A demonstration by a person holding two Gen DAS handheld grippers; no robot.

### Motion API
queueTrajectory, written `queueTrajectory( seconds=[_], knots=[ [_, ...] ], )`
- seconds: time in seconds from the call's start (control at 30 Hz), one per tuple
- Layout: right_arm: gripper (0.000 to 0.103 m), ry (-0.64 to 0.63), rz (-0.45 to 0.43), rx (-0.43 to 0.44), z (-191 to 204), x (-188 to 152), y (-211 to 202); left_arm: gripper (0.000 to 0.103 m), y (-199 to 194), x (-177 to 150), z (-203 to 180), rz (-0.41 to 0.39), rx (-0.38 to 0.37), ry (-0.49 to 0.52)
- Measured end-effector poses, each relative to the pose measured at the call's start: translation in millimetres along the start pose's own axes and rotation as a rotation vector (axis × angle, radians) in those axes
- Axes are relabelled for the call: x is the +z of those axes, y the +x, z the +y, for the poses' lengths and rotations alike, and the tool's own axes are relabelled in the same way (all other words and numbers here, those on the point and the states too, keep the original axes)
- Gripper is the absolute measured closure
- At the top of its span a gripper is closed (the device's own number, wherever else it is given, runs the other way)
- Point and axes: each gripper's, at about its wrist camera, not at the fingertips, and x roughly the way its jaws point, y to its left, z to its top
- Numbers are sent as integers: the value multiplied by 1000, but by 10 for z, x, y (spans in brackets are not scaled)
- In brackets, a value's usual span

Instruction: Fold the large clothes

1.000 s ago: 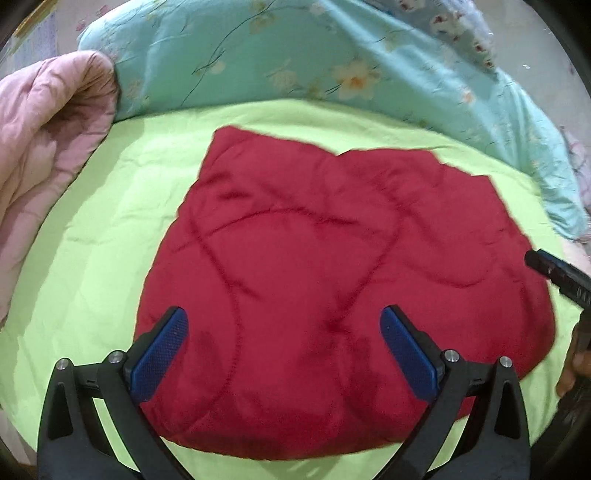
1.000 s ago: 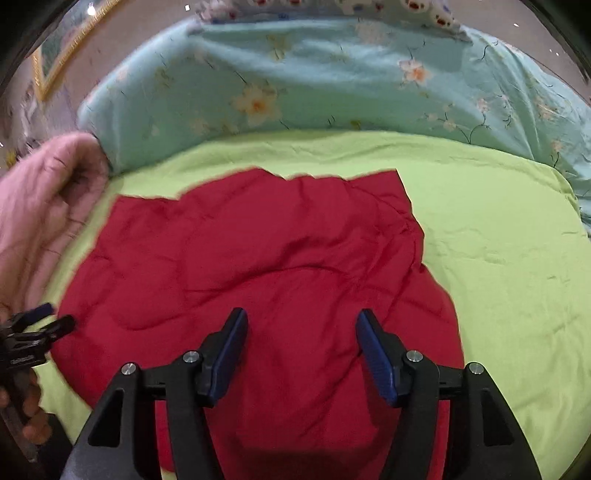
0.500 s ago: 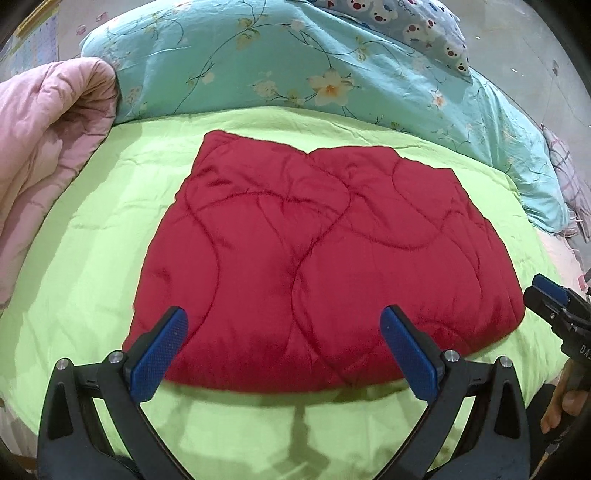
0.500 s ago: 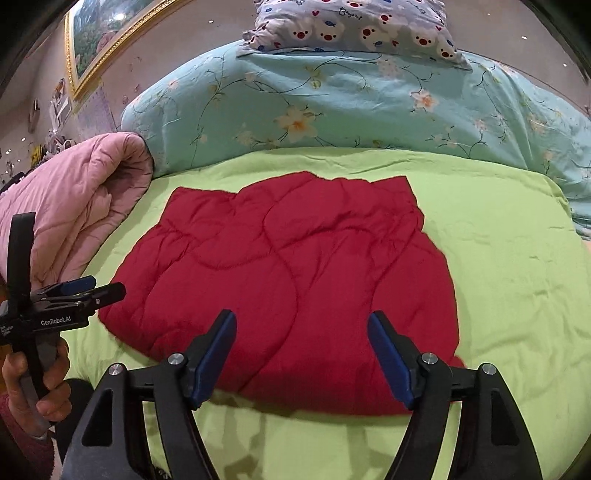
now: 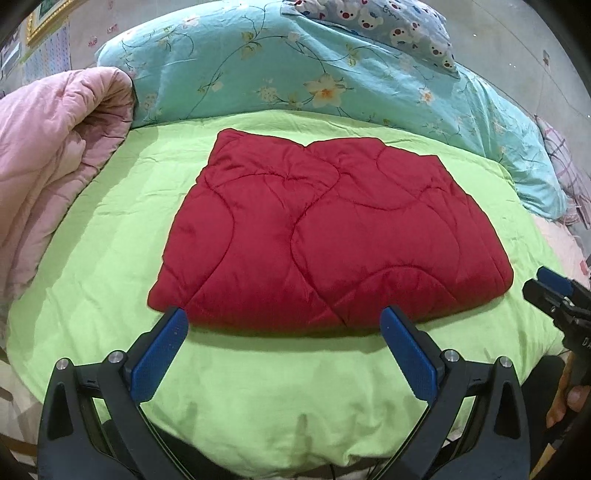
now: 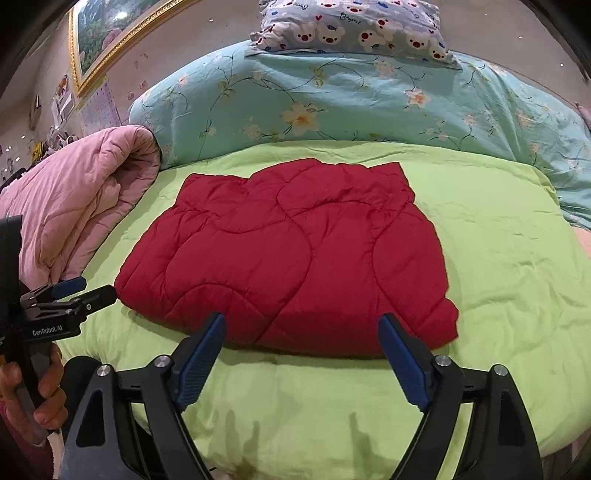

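A red quilted garment (image 5: 328,236) lies folded into a flat rectangle on the green bedsheet (image 5: 110,236); it also shows in the right wrist view (image 6: 291,254). My left gripper (image 5: 284,325) is open and empty, held back from the garment's near edge. My right gripper (image 6: 301,328) is open and empty, also just short of the near edge. The right gripper appears at the right edge of the left wrist view (image 5: 554,291), and the left gripper at the left edge of the right wrist view (image 6: 70,291).
A pink quilt (image 5: 48,155) is bunched at the left of the bed. A teal floral duvet (image 5: 332,74) and a bear-print pillow (image 6: 351,26) lie at the head. The green sheet's front edge (image 6: 332,443) drops off below the grippers.
Both grippers have pulled back and up from over the red garment to short of its near edge. The garment lies still and flat.
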Motion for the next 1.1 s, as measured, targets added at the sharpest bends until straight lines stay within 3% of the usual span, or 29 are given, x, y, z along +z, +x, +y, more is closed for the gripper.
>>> queueTrajectory(
  seconds=[0.27, 1.1],
  knots=[
    [4, -15, -15, -6, 65, -109, -260, 0, -196, -134, -10, 7, 22, -4],
    [1, -36, 71, -8, 187, -403, -378, 0, -293, -342, 111, 87, 75, 1]
  ],
)
